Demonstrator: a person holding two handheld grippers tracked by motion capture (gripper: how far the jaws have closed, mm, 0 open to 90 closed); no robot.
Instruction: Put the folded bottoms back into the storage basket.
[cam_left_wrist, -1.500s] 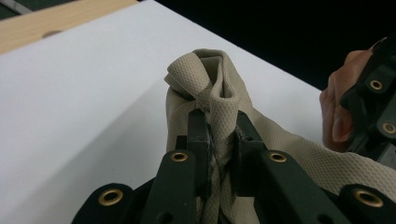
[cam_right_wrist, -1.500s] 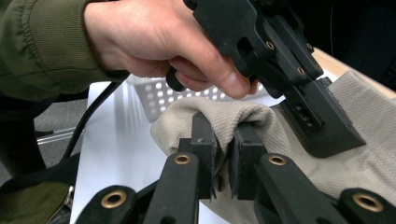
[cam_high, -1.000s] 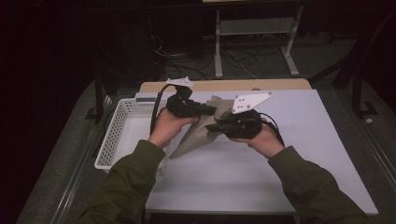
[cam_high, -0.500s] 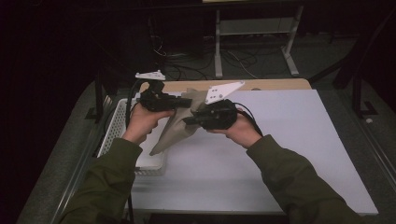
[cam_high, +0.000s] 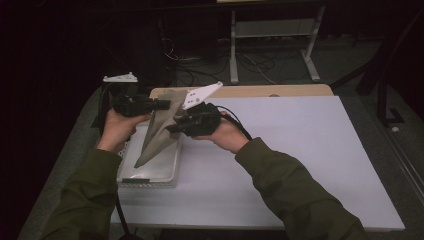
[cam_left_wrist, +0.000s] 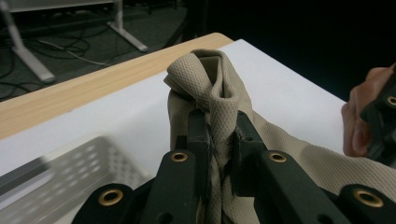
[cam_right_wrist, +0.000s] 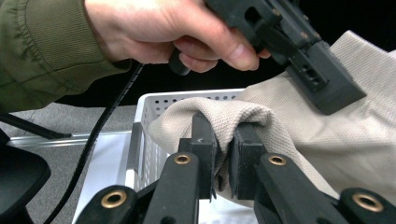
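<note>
A beige textured cloth (cam_high: 157, 132) hangs folded between both grippers, its pointed lower end dangling over the white perforated basket (cam_high: 170, 170). My left gripper (cam_high: 162, 104) is shut on the cloth's upper edge; in the left gripper view a bunched fold of cloth (cam_left_wrist: 217, 88) is pinched between the jaws of that gripper (cam_left_wrist: 219, 140). My right gripper (cam_high: 175, 125) is shut on the cloth (cam_right_wrist: 233, 121) too, close beside the left one. In the right gripper view, its jaws (cam_right_wrist: 223, 140) clamp a fold, with the other hand (cam_right_wrist: 187, 32) and the left gripper's body above.
The basket sits at the left edge of the white tabletop (cam_high: 300, 150), which has a wooden strip (cam_high: 280, 91) along its far side. Cables and metal table legs (cam_high: 310, 55) lie on the dark floor beyond. A black cable (cam_right_wrist: 102, 121) trails down from the left gripper.
Both hands have carried the cloth leftward, from over the middle of the table to above the basket. Both grippers have stayed shut on it.
</note>
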